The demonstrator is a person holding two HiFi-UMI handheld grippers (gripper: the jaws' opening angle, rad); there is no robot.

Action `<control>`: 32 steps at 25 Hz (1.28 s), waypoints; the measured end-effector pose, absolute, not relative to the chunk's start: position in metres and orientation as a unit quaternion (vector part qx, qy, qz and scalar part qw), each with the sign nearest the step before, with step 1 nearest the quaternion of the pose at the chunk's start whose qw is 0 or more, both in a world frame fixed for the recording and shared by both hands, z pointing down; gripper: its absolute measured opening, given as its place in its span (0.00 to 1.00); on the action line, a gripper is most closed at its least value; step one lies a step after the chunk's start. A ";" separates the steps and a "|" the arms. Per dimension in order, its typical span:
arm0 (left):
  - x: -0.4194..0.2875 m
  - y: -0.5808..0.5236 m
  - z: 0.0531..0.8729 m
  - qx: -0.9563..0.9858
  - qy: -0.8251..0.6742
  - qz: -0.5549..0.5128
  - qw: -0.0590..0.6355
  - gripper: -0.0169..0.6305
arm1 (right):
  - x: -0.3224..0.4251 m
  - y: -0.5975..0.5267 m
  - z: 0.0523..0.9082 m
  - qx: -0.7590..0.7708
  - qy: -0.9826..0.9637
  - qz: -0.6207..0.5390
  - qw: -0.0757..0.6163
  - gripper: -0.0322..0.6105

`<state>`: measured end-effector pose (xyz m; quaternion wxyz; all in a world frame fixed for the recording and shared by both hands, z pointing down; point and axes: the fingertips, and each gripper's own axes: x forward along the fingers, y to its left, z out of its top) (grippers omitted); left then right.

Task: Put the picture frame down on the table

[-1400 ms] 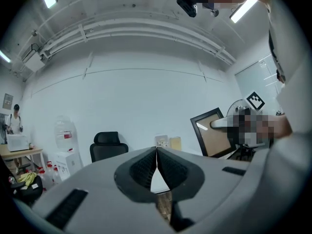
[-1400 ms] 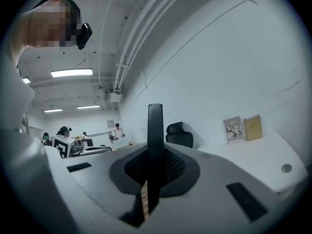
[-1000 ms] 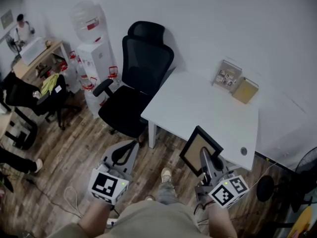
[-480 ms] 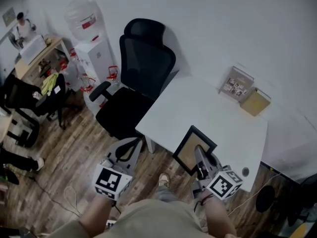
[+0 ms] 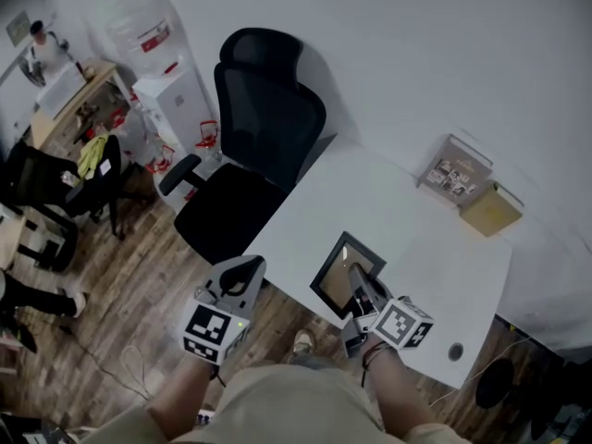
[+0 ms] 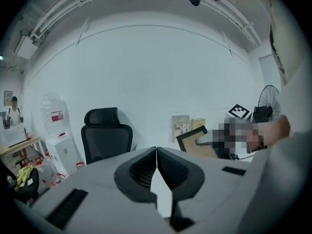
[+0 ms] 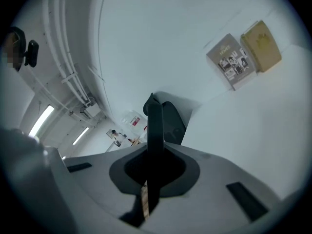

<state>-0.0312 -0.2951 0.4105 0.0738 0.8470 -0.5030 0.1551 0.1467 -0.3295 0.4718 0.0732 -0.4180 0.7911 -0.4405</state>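
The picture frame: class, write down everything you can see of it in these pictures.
The picture frame is rectangular, with a thin dark border around a plain tan panel; no picture shows on it. It is held tilted over the near part of the white table. The tongs of the right gripper are shut on one of its edges, and the right gripper view shows the frame edge-on between them. Whether it touches the tabletop cannot be told.
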 end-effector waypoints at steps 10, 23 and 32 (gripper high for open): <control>-0.037 -0.356 0.471 0.827 -0.512 0.198 0.121 0.06 | 0.144 -0.400 0.542 -0.406 0.732 -0.541 0.080 0.10; -0.068 -0.393 0.545 0.835 -0.467 0.232 0.177 0.06 | 0.088 -0.436 0.630 -0.433 0.696 -0.573 0.028 0.10; -0.102 -0.415 0.593 0.845 -0.418 0.253 0.216 0.06 | 0.045 -0.451 0.674 -0.458 0.664 -0.592 0.007 0.10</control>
